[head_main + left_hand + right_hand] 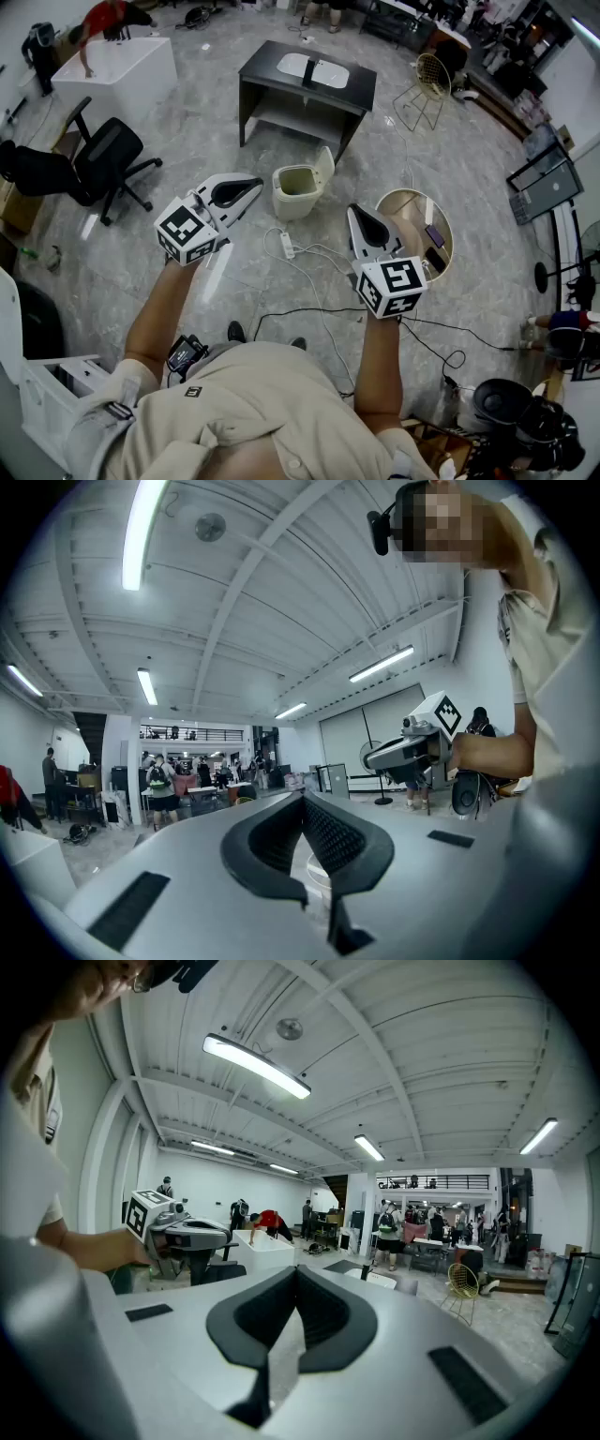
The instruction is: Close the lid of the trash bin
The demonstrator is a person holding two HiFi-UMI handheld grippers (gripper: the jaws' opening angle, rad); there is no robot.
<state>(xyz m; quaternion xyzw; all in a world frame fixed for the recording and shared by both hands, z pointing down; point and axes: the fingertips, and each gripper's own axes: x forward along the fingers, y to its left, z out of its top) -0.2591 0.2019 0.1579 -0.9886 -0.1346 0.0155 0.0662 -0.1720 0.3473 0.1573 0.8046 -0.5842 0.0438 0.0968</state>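
Note:
A small beige trash bin stands on the grey floor ahead of me in the head view. Its lid is tipped up at the bin's right rear side, so the inside shows. My left gripper is held in the air to the left of the bin, its tip pointing at it, jaws shut and empty. My right gripper hovers to the right of the bin and nearer me, also shut and empty. Both gripper views look level across the hall and do not show the bin.
Behind the bin stands a black desk. At the left is an office chair. A round mirror-like disc lies right of my right gripper. A power strip and cables trail on the floor near my feet.

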